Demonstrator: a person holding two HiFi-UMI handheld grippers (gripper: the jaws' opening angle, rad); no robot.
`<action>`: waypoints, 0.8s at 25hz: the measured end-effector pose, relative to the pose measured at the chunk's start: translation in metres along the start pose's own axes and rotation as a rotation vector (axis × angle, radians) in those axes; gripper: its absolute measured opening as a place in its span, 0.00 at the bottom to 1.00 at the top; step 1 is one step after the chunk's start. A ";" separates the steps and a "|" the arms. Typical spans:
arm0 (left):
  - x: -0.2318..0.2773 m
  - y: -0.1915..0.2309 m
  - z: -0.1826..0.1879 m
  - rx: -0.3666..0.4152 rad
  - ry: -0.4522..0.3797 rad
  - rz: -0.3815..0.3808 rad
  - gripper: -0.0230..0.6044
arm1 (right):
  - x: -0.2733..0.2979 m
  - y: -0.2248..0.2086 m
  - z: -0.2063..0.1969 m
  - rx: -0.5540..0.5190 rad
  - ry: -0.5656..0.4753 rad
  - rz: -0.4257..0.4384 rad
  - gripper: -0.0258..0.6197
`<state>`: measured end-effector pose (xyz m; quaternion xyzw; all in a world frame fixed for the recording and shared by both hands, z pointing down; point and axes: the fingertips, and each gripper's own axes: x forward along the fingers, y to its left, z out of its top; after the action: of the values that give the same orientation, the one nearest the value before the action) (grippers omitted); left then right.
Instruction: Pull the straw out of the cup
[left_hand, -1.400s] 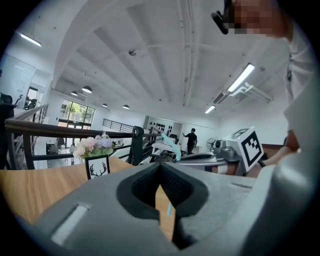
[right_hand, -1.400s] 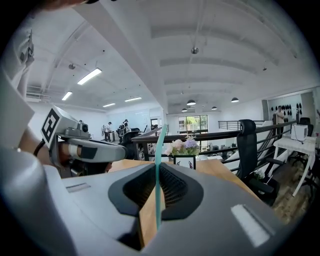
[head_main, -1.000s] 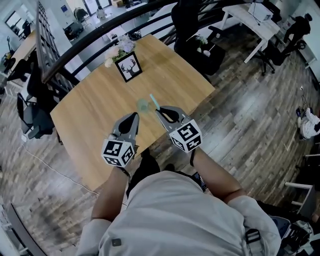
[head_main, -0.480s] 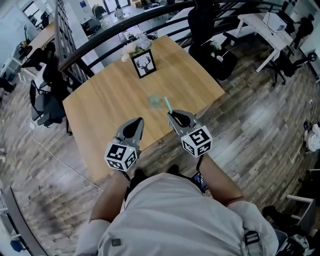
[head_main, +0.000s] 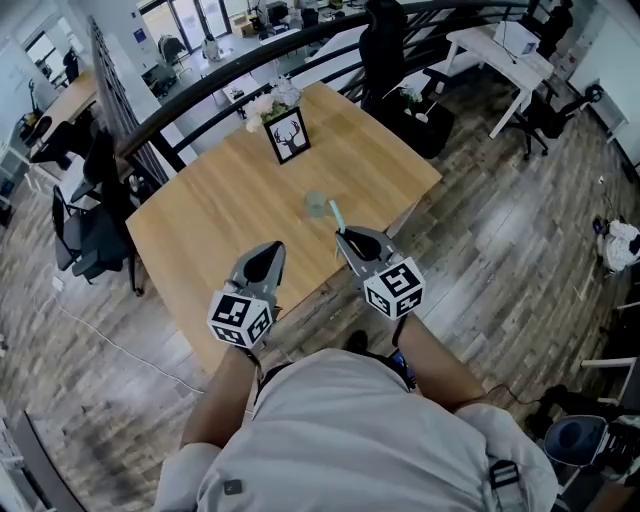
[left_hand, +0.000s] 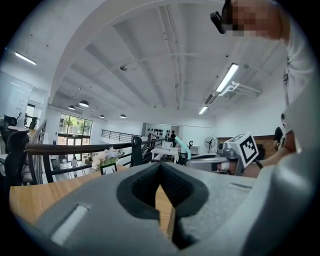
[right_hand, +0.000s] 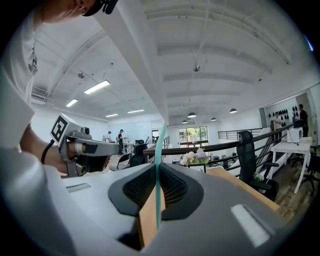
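Presently the right gripper (right_hand: 157, 172) is clenched on the teal straw (right_hand: 158, 150), which stands upright between its pads and appears clear of the cup (head_main: 316, 205). The left gripper (left_hand: 160, 170) is closed on nothing. Risk: the thin straw could pivot or slip in so narrow a pinch. The cup stands on the table (head_main: 200, 220) and looks empty, though it is too small to confirm.

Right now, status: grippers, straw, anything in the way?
Right gripper shut on straw. Left gripper shut, empty. Straw looks clear of cup; cup on table. Nothing in the way.
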<state>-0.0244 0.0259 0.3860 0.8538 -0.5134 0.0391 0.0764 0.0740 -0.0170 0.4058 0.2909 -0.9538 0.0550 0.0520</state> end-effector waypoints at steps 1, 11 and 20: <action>-0.010 0.003 0.000 0.002 -0.004 -0.011 0.04 | 0.002 0.011 0.000 -0.001 -0.003 -0.009 0.09; -0.120 0.033 -0.008 -0.008 -0.022 -0.113 0.04 | 0.010 0.125 0.007 0.001 -0.044 -0.105 0.09; -0.168 0.012 -0.015 -0.008 -0.009 -0.209 0.04 | -0.013 0.195 0.010 -0.010 -0.052 -0.150 0.09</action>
<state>-0.1139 0.1693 0.3772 0.9026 -0.4221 0.0249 0.0813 -0.0255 0.1496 0.3793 0.3628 -0.9305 0.0387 0.0325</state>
